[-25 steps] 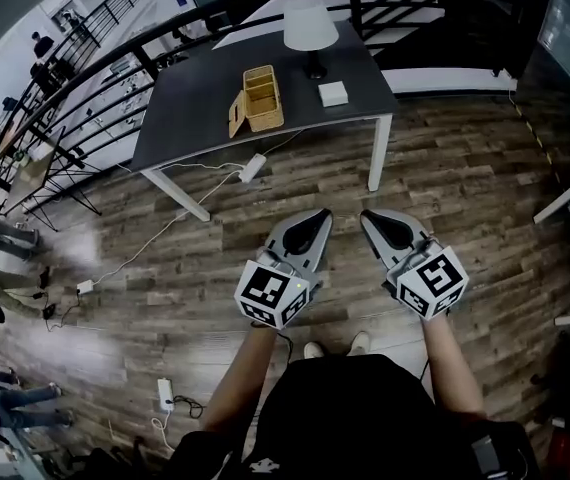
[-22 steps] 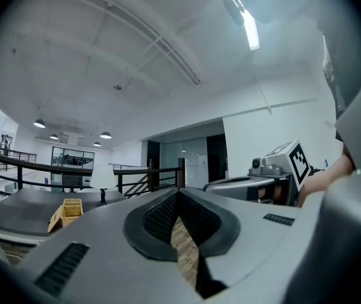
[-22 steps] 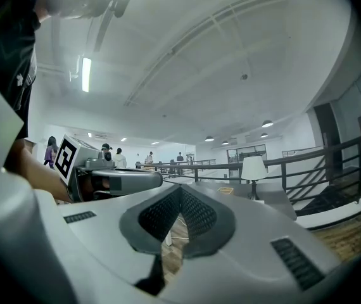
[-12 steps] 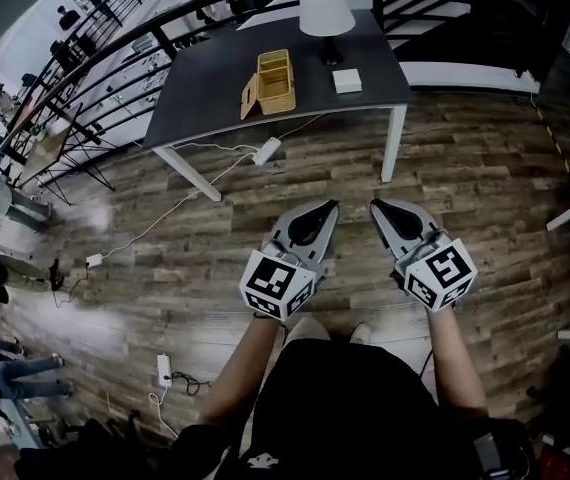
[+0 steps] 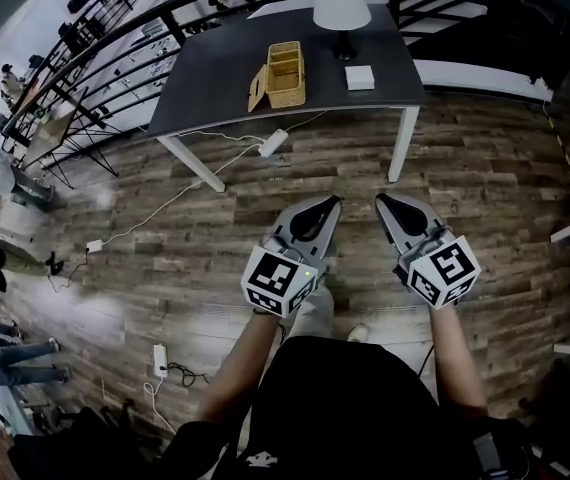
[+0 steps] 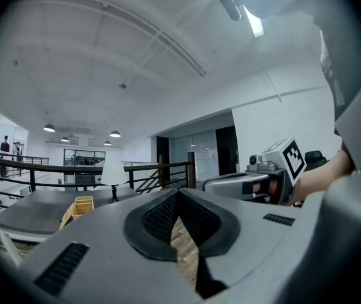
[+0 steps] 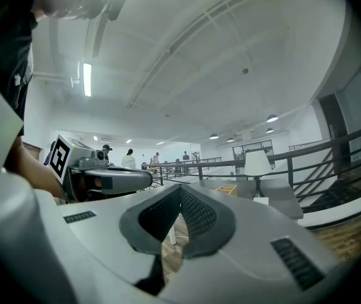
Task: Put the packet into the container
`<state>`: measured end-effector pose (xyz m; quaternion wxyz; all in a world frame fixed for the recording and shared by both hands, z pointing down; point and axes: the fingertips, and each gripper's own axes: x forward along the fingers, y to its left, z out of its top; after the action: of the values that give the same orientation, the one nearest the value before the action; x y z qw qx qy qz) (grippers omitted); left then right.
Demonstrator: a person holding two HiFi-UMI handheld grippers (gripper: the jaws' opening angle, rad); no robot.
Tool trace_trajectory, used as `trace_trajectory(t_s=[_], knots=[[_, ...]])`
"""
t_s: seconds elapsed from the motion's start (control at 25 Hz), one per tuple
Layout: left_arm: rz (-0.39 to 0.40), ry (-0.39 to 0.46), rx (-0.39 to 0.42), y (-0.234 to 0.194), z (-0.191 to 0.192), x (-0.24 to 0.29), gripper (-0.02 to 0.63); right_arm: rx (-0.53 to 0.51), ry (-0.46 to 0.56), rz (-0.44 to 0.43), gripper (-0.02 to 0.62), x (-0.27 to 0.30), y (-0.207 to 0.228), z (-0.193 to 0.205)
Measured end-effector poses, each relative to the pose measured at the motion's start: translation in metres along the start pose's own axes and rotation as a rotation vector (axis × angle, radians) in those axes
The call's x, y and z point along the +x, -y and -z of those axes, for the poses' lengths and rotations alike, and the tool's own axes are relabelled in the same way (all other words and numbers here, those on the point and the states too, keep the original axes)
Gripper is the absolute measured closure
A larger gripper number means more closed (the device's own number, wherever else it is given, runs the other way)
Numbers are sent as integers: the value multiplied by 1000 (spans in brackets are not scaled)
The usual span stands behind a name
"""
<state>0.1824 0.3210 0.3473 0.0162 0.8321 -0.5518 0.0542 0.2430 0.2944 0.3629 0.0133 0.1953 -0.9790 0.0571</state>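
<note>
While left claw (image 5: 327, 206) and right claw (image 5: 384, 205) hang shut, empty: best approach table (image 5: 215, 80) ahead, open right claw before packet (image 5: 360, 77), beside basket (image 5: 285, 74).

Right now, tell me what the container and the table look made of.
Container: woven wicker or straw by the look, tan with textured walls, matte. Table: dark grey matte top, probably laminate or painted board, on white legs, likely metal.

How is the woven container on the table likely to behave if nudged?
The woven container looks light, so a nudge would probably slide it on the smooth dark table. It sits low and wide, so tipping seems unlikely. Its woven walls likely stay fairly stiff.
</note>
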Motion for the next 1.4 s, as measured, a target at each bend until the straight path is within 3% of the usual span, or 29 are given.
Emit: trace_trajectory(t_s=[0.32, 0.56, 0.68, 0.92, 1.4], knots=[[25, 4, 11, -52, 8, 32, 598, -10, -7, 15, 591, 56, 30, 2], [-17, 41, -33, -127, 2, 58, 598, -25, -14, 5, 589, 120, 56, -9], [3, 34, -33, -157, 2, 72, 598, -37, -28, 8, 589, 151, 67, -14], [15, 31, -67, -209, 8, 91, 598, -38, -38, 42, 589, 198, 88, -18], [44, 41, -54, -288, 8, 116, 598, -40, -59, 100, 590, 272, 113, -15]])
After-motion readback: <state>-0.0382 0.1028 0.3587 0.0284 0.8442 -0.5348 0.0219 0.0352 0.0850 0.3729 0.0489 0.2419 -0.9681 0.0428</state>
